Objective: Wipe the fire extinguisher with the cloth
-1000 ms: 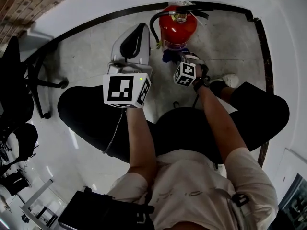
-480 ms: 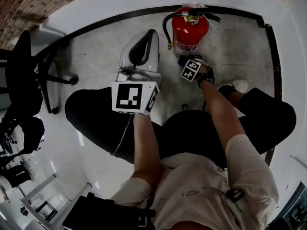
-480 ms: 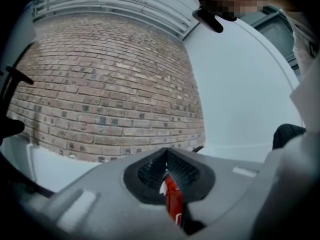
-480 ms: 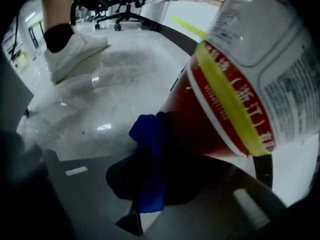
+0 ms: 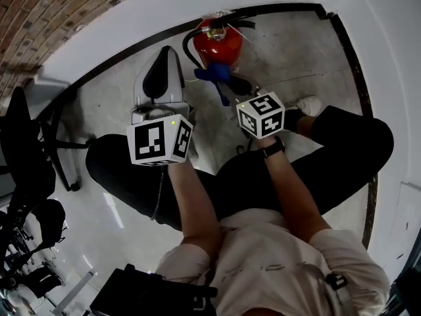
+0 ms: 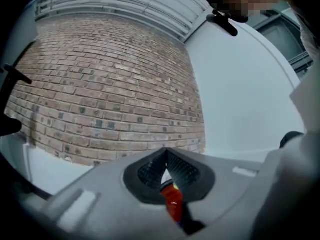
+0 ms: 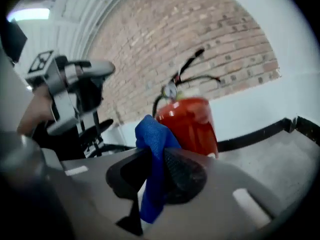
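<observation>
The red fire extinguisher (image 5: 218,37) stands on the floor against the white wall, with a black hose and handle on top. In the right gripper view its red extinguisher body (image 7: 189,123) rises just behind the jaws. My right gripper (image 5: 228,84) is shut on a blue cloth (image 5: 212,76), held a short way in front of the extinguisher; the cloth (image 7: 152,144) hangs down between the pads. My left gripper (image 5: 167,52) is to the left of the extinguisher, raised off the floor, jaws shut with nothing in them. Between its tips (image 6: 166,158) a sliver of red shows.
A brick wall (image 6: 100,84) and white lower wall with a black baseboard (image 5: 125,37) curve behind. An office chair base (image 5: 56,120) stands at the left. The person's dark-trousered legs and a white shoe (image 5: 309,104) lie close below the extinguisher.
The right gripper has drawn back from the extinguisher's body with the blue cloth still in it. The head view has shifted, and the left gripper stays raised beside the extinguisher.
</observation>
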The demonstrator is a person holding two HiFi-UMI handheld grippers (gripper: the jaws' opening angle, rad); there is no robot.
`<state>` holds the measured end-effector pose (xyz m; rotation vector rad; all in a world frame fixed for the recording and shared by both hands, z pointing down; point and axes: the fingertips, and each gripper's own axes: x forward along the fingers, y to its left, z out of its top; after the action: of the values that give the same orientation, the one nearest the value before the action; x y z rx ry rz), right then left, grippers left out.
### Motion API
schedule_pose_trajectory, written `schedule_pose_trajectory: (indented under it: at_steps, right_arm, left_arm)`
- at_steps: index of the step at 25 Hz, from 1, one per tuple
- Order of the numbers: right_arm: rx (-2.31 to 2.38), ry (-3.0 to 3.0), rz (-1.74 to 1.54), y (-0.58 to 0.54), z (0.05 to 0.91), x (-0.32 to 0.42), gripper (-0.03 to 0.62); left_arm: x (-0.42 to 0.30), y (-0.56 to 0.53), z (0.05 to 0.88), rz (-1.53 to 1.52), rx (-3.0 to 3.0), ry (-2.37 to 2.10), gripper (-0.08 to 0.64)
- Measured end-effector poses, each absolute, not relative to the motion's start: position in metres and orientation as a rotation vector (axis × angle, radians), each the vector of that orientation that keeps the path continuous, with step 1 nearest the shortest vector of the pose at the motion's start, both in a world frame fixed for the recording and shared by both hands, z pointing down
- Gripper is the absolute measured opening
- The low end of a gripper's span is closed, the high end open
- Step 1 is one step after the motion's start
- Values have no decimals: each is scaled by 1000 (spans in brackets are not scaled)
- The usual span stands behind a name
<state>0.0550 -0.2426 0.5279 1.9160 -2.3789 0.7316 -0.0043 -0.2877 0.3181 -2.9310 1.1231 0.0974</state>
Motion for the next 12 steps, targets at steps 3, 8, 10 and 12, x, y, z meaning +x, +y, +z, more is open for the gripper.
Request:
schedule_pose_trajectory:
  at_steps: [3, 8, 10, 12]
  right_arm:
    - [2185, -2482, 713, -246, 460, 76, 60]
    - [2351, -2477, 847, -279, 437, 98, 60]
    - [2422, -2443, 920, -273, 450, 108, 58]
    - [2529, -2349, 938, -257, 466, 123, 58]
  left_arm:
    - [-3, -287, 317, 111, -2940, 1126, 0]
    - [-2, -282, 316, 120, -2942, 1120, 0]
    - [5, -279, 315, 121, -2945, 1103, 0]
    - [11, -279, 315, 117, -2950, 1083, 0]
